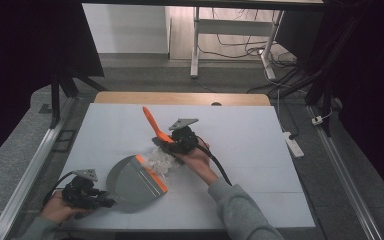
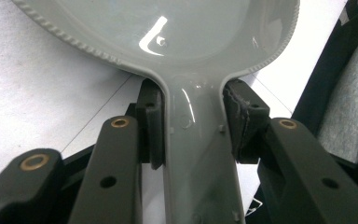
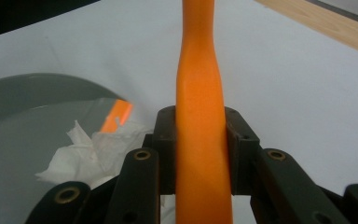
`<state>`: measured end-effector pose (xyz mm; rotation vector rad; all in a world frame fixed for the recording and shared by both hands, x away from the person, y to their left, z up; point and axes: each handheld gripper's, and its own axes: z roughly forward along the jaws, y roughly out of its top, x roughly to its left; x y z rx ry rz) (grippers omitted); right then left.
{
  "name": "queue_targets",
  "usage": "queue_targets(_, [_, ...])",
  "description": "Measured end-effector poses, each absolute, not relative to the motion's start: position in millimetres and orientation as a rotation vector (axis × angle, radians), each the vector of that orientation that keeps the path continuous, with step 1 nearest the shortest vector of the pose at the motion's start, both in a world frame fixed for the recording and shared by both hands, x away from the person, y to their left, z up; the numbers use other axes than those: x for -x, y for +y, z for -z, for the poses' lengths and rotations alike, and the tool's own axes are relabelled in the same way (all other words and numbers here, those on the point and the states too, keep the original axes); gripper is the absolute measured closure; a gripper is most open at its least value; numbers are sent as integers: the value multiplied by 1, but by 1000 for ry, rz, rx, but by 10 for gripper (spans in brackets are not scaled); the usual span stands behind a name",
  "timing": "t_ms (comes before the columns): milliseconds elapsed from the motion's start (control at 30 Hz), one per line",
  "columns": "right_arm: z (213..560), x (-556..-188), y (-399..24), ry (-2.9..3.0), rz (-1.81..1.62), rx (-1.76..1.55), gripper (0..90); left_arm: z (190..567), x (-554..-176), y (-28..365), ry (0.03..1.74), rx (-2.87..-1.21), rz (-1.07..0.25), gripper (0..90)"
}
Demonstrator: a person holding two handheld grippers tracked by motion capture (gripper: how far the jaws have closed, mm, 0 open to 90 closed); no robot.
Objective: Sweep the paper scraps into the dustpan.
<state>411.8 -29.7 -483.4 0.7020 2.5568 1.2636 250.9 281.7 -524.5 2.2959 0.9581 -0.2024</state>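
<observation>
Dim, soft overhead light, dark edges.

The dustpan (image 1: 132, 180) lies on the table (image 1: 260, 150). The crumpled paper (image 1: 162, 161) sits right at the dustpan's front edge. The brush (image 1: 155, 126) is just behind the paper.

In your left gripper view, the grey dustpan (image 2: 177, 32) runs off the top edge, so you see neither its front lip nor its far rim, and its handle is cut off at the bottom edge. In your right gripper view, the orange brush handle (image 3: 200, 116) leaves the frame at both top and bottom; its bristles are hidden below the jaws. The crumpled white paper (image 3: 91, 151) is partly covered by that gripper's linkage. In the high view, the brush head sits behind your right gripper (image 1: 176, 145), too small to make out.
</observation>
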Motion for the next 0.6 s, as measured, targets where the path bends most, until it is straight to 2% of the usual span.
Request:
queue_targets(333, [481, -380, 0, 2634, -1327, -557, 702, 525, -252, 281, 963, -2288, 201, 614])
queue_targets(600, [462, -365, -5, 2594, -1406, -483, 702, 526, -252, 280, 966, -2285, 204, 614])
